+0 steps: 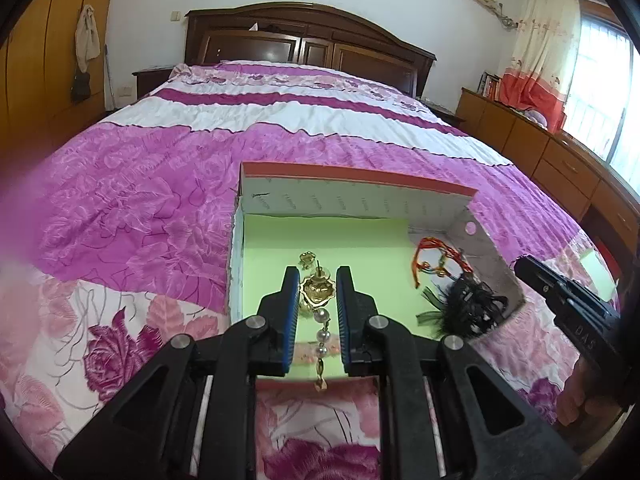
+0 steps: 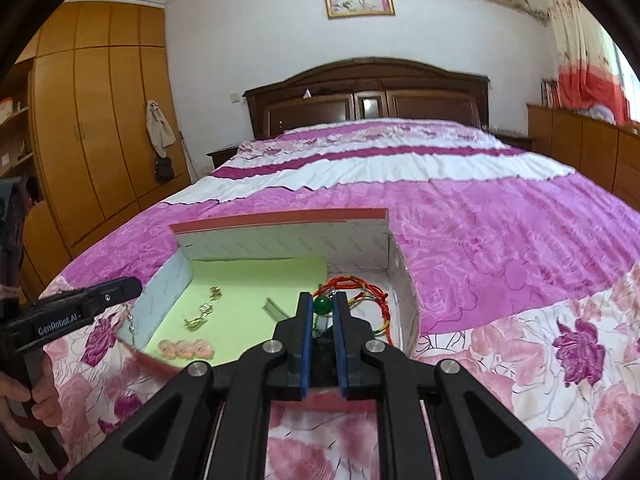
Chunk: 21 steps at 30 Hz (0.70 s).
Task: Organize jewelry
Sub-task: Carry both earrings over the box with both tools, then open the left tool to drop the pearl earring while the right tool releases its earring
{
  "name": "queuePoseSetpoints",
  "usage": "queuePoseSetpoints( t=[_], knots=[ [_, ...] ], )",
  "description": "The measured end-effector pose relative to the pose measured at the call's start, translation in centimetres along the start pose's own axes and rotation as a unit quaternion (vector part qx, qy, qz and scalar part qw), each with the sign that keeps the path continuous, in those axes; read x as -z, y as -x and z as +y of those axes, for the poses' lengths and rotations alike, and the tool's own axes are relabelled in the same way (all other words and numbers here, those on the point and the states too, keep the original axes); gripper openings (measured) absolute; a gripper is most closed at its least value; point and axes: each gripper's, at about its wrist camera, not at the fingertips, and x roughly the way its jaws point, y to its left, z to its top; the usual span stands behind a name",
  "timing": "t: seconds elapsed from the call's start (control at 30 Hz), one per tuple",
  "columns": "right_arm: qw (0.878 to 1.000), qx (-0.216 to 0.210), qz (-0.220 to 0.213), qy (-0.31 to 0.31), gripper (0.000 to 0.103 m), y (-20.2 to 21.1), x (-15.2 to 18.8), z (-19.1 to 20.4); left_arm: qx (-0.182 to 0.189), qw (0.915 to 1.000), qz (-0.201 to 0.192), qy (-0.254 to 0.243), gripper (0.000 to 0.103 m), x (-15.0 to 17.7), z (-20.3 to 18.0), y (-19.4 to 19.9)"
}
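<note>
Two hand-held tongs reached over a shallow cardboard box (image 1: 360,196) that lay on a bed (image 1: 168,184) with a pink-and-white flowered cover. The box floor was lined with pale green paper.

The left tongs (image 1: 318,280) were clamped on a gold drop earring (image 1: 316,292); its pearl beads hung down between the blue pads, over the near part of the box. The right tongs (image 2: 322,306) were nearly together, with a green bead (image 2: 322,305) between the tips and a dark tuft behind it; they appeared to be clamped on that piece.

Judged from this, the step was setting each piece down in the box. To do it well, each piece would be lowered until it touched the green paper before release, the earring beside the other gold earrings (image 2: 200,316) and clear of the red cord bracelet (image 2: 352,286), so nothing tangled.

The left view alone showed the grip on the earring, a black feathered piece (image 1: 472,308) to the right of those tongs, and the right tongs from the side. The right view alone showed three pink rose beads (image 2: 185,349) on the paper to the left of its tongs, the loose earrings, and the earring's chain dangling from the left tongs at the box's left wall.
</note>
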Motion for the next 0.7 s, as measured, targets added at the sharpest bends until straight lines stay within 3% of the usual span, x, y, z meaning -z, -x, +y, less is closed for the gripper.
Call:
queuePoseSetpoints(
  t=[0.3,0.7],
  knots=[
    [0.999,0.035,0.018,-0.008,0.012,-3.1,-0.3,-2.1,-0.012,0.9996,0.025,0.01,0.01,0.2,0.9,-3.3],
    [0.998,0.044,0.046,-0.022,0.012,-5.1,0.7,-3.1,-0.025,0.9987,0.045,-0.002,0.01,1.1,0.4,-4.6]
  ],
)
